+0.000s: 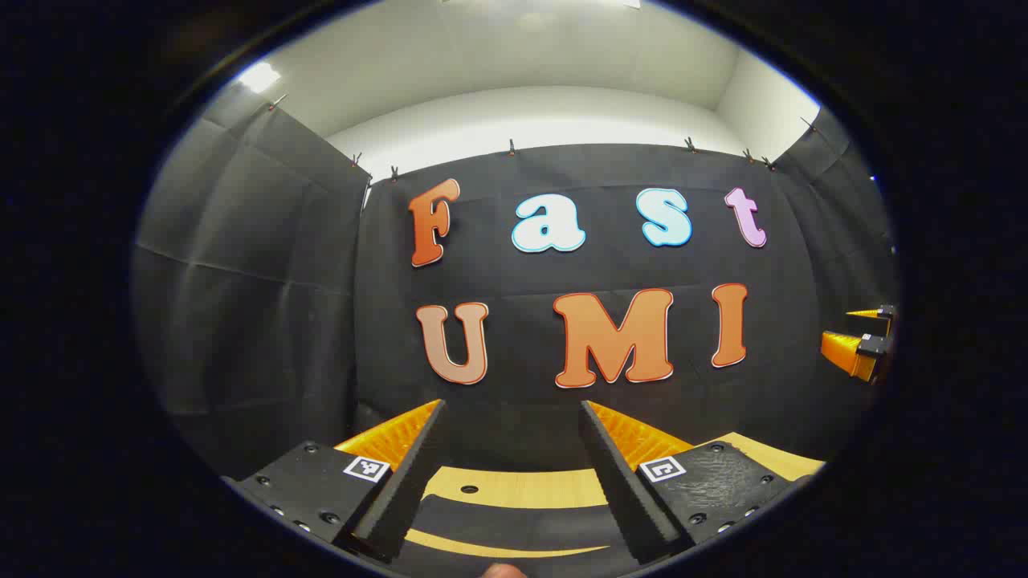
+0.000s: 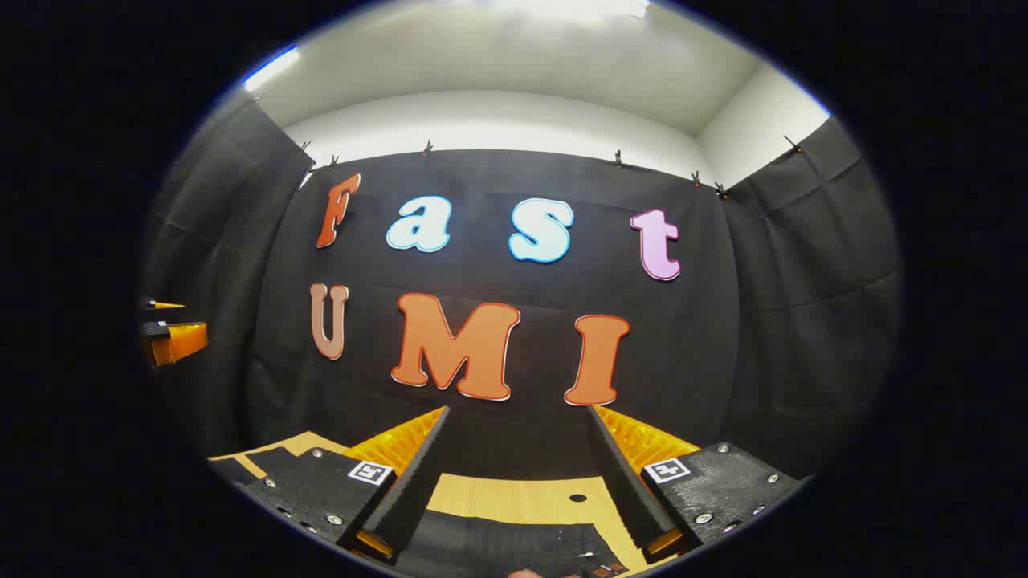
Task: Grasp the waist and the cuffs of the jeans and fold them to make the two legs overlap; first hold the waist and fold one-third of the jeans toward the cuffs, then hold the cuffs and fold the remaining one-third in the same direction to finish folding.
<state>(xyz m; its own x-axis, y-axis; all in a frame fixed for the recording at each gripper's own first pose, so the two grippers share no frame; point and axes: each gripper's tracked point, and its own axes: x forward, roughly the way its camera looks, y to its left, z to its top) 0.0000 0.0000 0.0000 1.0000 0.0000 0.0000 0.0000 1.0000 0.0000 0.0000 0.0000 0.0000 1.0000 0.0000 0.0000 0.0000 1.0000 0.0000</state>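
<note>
Left claw [image 1: 514, 409] spread wide at the bottom of the left gripper view, nothing between the fingers, aimed level at the booth wall [image 1: 265, 321]. Right claw [image 2: 518, 413] likewise wide and empty at the bottom of the right gripper view, pointed at the same wall [image 2: 803, 321]. Right claw also seen at the right edge of the left gripper view [image 1: 863, 341], held up in the air; left claw seen at the left edge of the right gripper view [image 2: 165, 329], both cut off by the rim, their spread hard to judge there.

Jeans [image 2: 514, 546] low in the frame, under and between the right claw's fingers: dark, nearly black cloth lying flat on the tabletop [image 2: 514, 498], with small orange marks near the bottom centre. In the left gripper view, a dark curved band [image 1: 514, 526] below the fingers, likely the same jeans, with pale strips of tabletop [image 1: 522, 486] above and below it. Waist or cuff end not possible to tell.

Pale wood tabletop with a small dark hole in each view. Far edge meeting the wall just past the fingertips. Open air all around both claws, well apart from each other and from the wall.

Most of the jeans hidden below the frame and behind the fingers.
</note>
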